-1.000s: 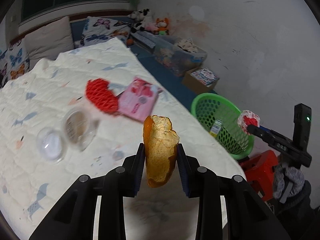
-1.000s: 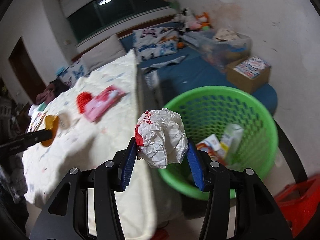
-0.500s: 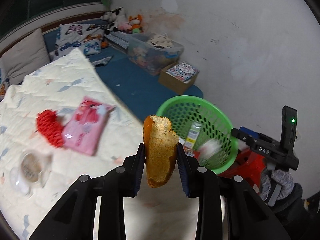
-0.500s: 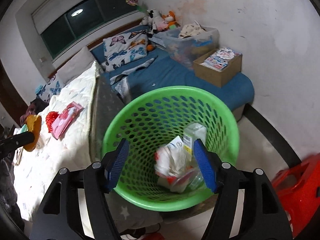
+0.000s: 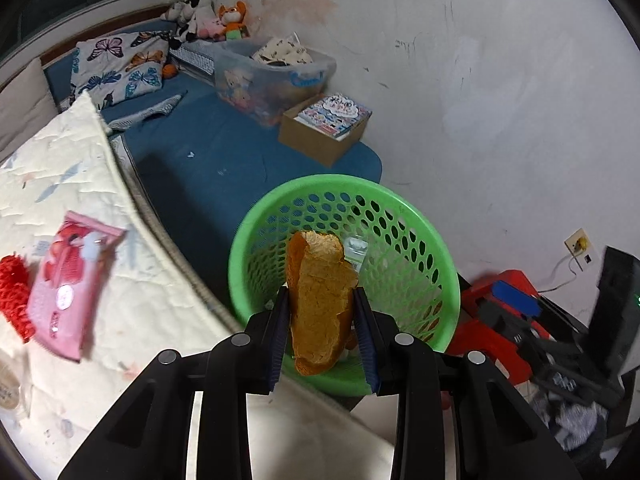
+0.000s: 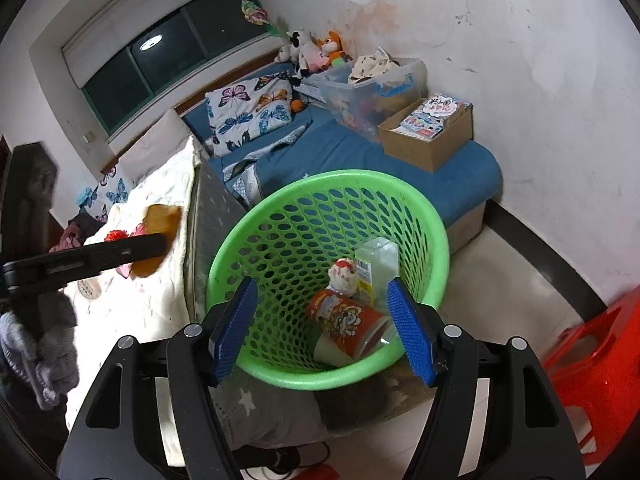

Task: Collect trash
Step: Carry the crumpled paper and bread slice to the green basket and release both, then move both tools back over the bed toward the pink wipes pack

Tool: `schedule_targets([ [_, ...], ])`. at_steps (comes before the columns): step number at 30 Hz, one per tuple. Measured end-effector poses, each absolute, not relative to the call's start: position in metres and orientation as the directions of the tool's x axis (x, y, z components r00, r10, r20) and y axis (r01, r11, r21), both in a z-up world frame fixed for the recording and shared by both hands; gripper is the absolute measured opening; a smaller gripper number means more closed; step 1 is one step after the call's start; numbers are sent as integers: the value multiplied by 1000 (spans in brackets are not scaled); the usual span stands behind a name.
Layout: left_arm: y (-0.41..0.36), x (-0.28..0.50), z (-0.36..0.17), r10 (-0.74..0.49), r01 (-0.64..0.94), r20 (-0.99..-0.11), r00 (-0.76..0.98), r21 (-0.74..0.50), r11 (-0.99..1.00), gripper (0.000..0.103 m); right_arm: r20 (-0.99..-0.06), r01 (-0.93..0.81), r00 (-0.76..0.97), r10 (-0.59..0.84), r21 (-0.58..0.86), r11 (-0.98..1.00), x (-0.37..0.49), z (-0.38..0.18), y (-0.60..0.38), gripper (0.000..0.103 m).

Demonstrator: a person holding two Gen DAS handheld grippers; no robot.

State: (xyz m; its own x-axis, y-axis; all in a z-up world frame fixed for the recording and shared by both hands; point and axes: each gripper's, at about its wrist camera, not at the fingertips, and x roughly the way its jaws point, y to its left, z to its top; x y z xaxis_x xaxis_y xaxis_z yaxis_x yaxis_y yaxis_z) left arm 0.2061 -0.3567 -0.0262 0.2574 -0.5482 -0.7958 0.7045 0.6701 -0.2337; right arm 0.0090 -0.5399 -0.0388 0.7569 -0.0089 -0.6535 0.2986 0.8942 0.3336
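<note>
A: Trash, item one: a curved orange peel with a pale rough inner face [image 5: 320, 300] was clamped upright between the jaws of the left gripper [image 5: 322, 320], in front of the round green perforated plastic basket [image 5: 432, 256]. From the right wrist view the peel appeared over the edge of the cream quilted bed cover [image 6: 132, 312], beside the basket.

B: And the right gripper [image 6: 322, 328]?

A: Its jaws had just been opening and stood apart with nothing between them, above the basket's near rim. The blue pads were bare.

B: Contents of the basket?

A: A crumpled white paper ball with red print [image 6: 344, 276] lay inside, resting on a red printed paper cup lying on its side [image 6: 348, 328]. A clear plastic bottle with a label [image 6: 376, 264] leaned against the far wall beside the ball.

B: Anything left on the bed?

A: A flat pink plastic packet [image 5: 68, 288] lay on the cover, blurred. A red netted foam sleeve [image 5: 14, 296] lay just beside it at the frame's left edge. A clear round lid [image 5: 10, 384] was partly cut off at lower left.

B: Surroundings?

A: A red plastic stool [image 6: 596, 344] stood to the right of the basket.
</note>
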Motion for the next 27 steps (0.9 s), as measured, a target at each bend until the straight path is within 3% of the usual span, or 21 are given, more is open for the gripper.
schedule_targets([
  [9,-378,207,-34,-558,714,-801,219,-258,651,36,-639,291,769,1,352,890,4,-37,-538,68],
  [14,-375,207,-31,-580,712,-784,223,-275,646,53,-632,283,775,3,352,892,2,-34,-535,68],
  [27,-309,194,-2,-570,689,-750,335,-217,691,54,-616,238,787,40,363,901,8,-27,-515,70],
])
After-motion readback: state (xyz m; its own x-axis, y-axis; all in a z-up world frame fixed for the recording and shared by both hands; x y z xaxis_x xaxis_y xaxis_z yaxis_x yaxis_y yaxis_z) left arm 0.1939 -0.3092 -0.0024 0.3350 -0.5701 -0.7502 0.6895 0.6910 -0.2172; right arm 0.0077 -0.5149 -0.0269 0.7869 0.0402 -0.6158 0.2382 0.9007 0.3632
